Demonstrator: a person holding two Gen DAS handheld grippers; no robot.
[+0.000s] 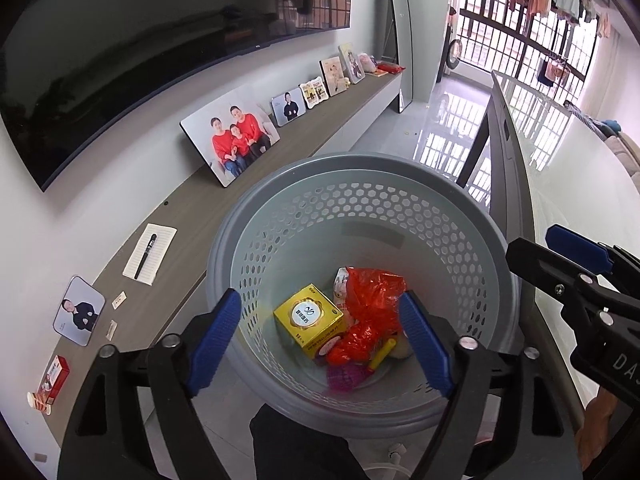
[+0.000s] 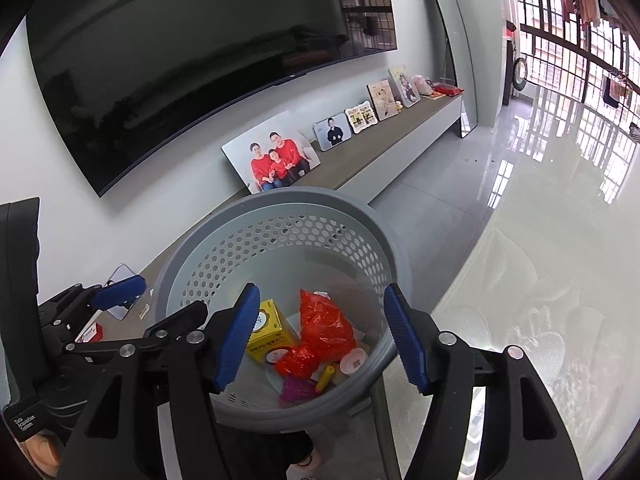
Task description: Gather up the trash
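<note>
Trouble from here looks modest, since both tools hang empty over the grey perforated basket (image 1: 360,184): the left gripper (image 1: 320,340) has its blue pads spread wide apart with nothing between them, and the right gripper (image 2: 320,340) is likewise spread and empty. Straight ahead of and below both sets of fingers, at the basket's bottom, lie a yellow box (image 1: 309,318), a crumpled red plastic bag (image 1: 370,300), a small yellow tube (image 1: 382,354) and a pink mesh piece (image 1: 346,376). My reading is that the trash so far is in. One risk is a pad catching the basket's near rim as a tool pulls away, tipping it and spilling the light bag. Another is the two tools knocking together, since the right one sits just beside the left. Off to the left gripper's left, a red carton (image 1: 54,380) on the wooden shelf (image 1: 224,196) may be further trash; I cannot tell.
</note>
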